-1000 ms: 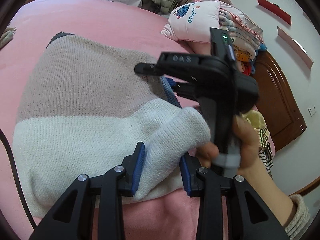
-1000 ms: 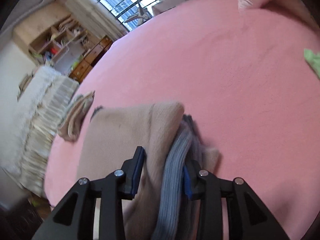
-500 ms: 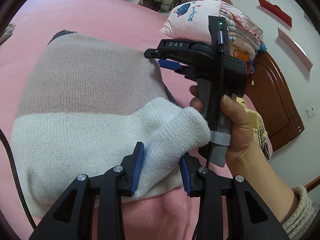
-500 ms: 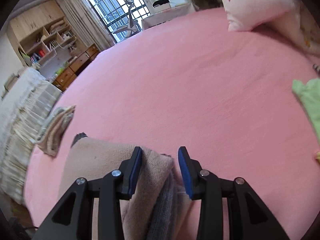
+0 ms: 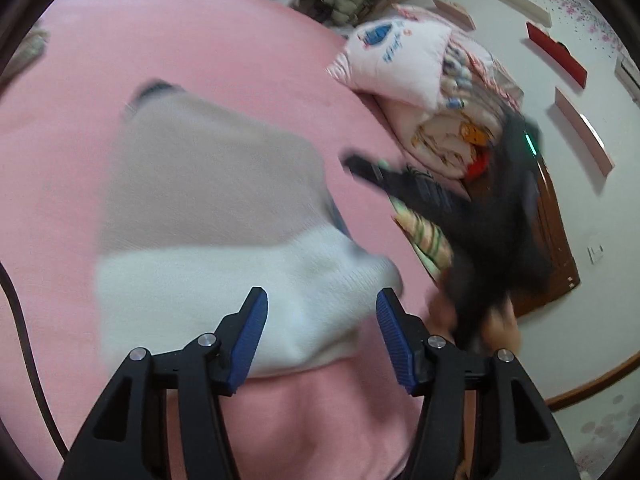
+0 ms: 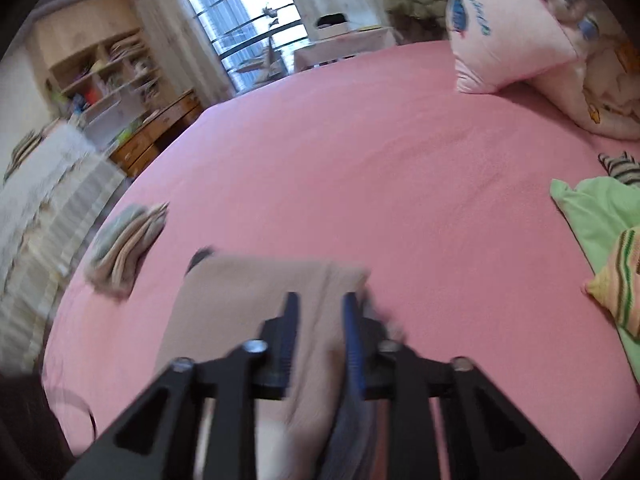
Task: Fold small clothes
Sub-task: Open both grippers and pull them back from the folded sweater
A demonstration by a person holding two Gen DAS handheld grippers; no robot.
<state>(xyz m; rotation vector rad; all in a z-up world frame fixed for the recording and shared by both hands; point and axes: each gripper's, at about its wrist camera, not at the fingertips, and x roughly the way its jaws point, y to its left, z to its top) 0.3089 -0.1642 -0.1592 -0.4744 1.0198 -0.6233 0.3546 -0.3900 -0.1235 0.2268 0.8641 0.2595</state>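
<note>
A knitted sweater [image 5: 208, 184], beige on top and white below, lies folded on the pink bed [image 5: 200, 32]. Its white sleeve end [image 5: 340, 280] rests on the bed between the fingers of my left gripper [image 5: 320, 320]. The left jaws are opening and the pads stand clear of the sleeve. My right gripper [image 5: 360, 166] shows blurred to the right of the sweater, with a hand [image 5: 500, 324] on its grip. In the right wrist view the right gripper [image 6: 320, 312] hovers above the sweater [image 6: 248, 292]. Its jaws are closing, with nothing pressed between them.
Pink pillows [image 5: 400, 60] and bedding pile up against the wooden headboard [image 5: 556, 248]. A folded stack of clothes [image 6: 124, 248] sits near the bed's left edge. A green garment [image 6: 592, 216] and a striped one [image 6: 616, 276] lie to the right. Shelves [image 6: 112, 92] stand beyond the bed.
The left jaws have spread and let go of the white sleeve. The right gripper released the sweater's edge, rose away from it, and its jaws have narrowed.
</note>
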